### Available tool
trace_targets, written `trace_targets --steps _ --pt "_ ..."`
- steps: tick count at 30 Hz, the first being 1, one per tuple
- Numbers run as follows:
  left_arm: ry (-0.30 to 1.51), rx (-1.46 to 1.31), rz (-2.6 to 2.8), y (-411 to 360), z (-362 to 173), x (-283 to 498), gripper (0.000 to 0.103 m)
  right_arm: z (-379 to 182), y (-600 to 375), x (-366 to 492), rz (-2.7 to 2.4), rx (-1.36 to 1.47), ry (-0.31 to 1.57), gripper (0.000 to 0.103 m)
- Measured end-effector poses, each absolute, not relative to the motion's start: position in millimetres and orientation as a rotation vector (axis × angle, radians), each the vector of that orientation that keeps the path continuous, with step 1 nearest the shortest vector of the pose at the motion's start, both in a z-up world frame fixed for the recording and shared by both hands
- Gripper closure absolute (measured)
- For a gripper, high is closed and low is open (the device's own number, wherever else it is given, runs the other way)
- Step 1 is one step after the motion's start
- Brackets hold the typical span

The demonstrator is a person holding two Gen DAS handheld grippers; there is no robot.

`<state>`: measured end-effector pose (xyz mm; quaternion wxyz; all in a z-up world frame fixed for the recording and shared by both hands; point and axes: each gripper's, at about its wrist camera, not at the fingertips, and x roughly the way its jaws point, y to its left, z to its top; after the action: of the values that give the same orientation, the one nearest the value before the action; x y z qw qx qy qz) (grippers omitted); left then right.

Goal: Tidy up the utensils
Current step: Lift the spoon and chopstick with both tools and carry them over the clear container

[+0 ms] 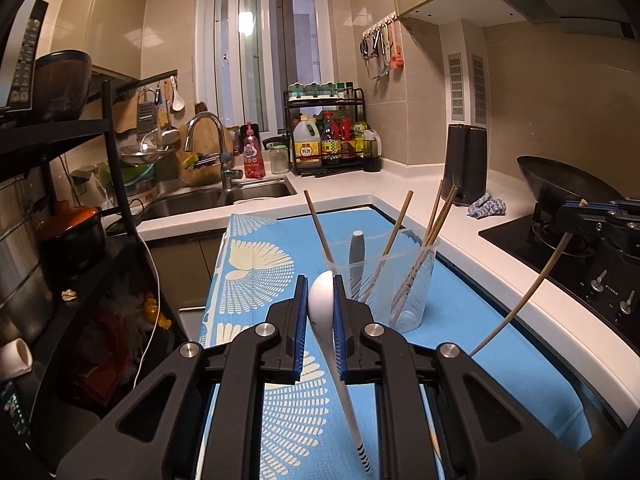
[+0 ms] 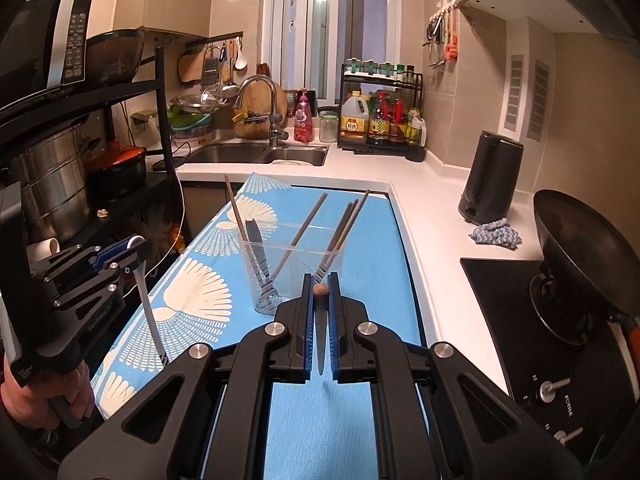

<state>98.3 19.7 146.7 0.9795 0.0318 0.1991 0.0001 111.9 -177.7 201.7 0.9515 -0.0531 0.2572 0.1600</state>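
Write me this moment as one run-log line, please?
left gripper: shut on white spoon | right gripper: shut on chopstick | clear cup: holds chopsticks

Warm dim indoor light — sharp centre, fisheye-bent dark edges

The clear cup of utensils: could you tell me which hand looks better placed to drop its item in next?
Probably the right: its gripper holds a chopstick almost directly before the clear cup; the left gripper with the white spoon sits further aside.
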Motion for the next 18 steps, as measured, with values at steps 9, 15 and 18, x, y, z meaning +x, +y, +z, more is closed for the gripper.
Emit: trace_targets --steps 9,15,18 --pt "0.419 0.047 -0.047 16 171 133 0.091 243 -158 145 0.373 -0.148 0.574 0.097" --pt "0.390 0.023 -0.078 14 210 168 0.091 285 -143 166 0.375 -0.163 0.535 0.097" --pt "0.356 0.012 -0.078 13 234 188 0.091 306 -138 178 0.385 -0.150 0.512 0.097"
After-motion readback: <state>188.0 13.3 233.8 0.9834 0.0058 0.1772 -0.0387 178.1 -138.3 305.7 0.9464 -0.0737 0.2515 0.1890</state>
